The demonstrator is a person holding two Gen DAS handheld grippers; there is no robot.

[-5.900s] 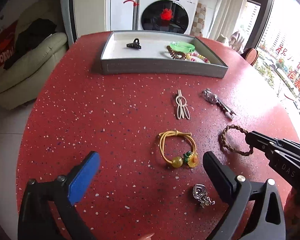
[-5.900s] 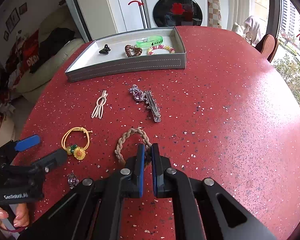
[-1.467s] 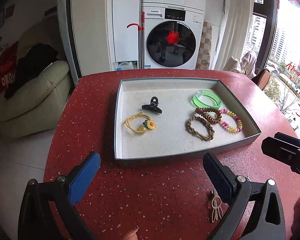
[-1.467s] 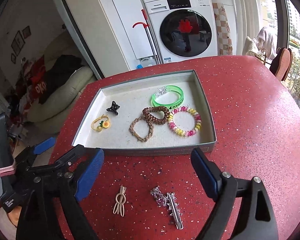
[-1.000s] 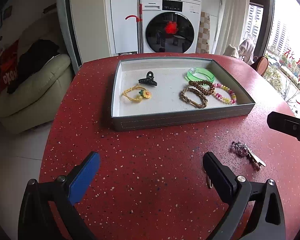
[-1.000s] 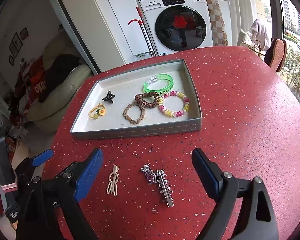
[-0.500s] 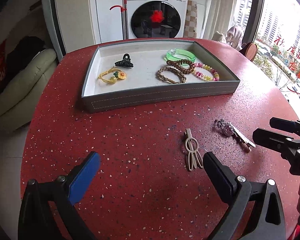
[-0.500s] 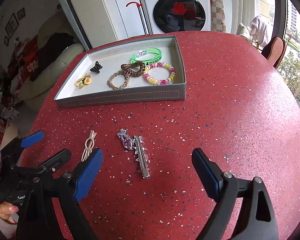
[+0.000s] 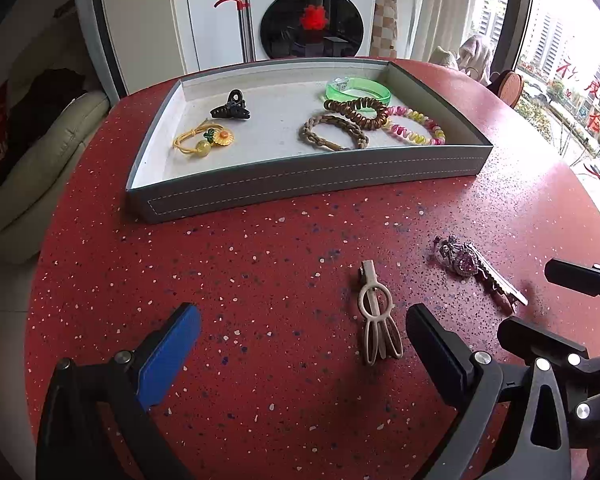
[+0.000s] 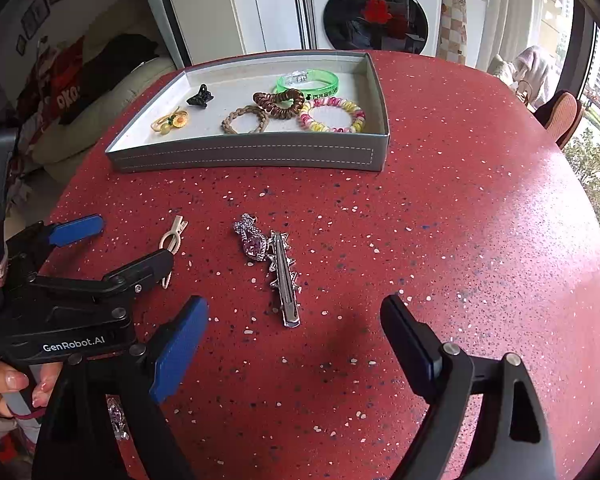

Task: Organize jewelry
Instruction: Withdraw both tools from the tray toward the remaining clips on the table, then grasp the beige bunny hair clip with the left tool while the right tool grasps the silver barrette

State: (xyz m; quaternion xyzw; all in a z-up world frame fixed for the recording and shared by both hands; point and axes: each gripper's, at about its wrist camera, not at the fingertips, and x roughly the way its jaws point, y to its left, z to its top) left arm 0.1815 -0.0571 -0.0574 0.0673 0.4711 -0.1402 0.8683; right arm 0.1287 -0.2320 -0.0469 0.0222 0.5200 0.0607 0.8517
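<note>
Both jaws wide and empty: right gripper (image 10: 294, 338) should drop over the silver rhinestone clip (image 10: 278, 268) on the bench (image 10: 460, 260), near the grey tray (image 10: 248, 156), left gripper (image 9: 302, 346) beside the beige clip (image 9: 376, 326), pinching across the narrow bar.

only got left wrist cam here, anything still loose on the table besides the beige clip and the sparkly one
Observer: Yes. A small silver charm lies on the table behind the left gripper, below the edge of your frame.
Operator: is the right gripper on the sparkly clip
Observer: No. The right gripper is wide open. Its jaws have just closed a little, but the pads touch nothing, and the sparkly clip lies flat on the table with its plain metal end toward that gripper.
</note>
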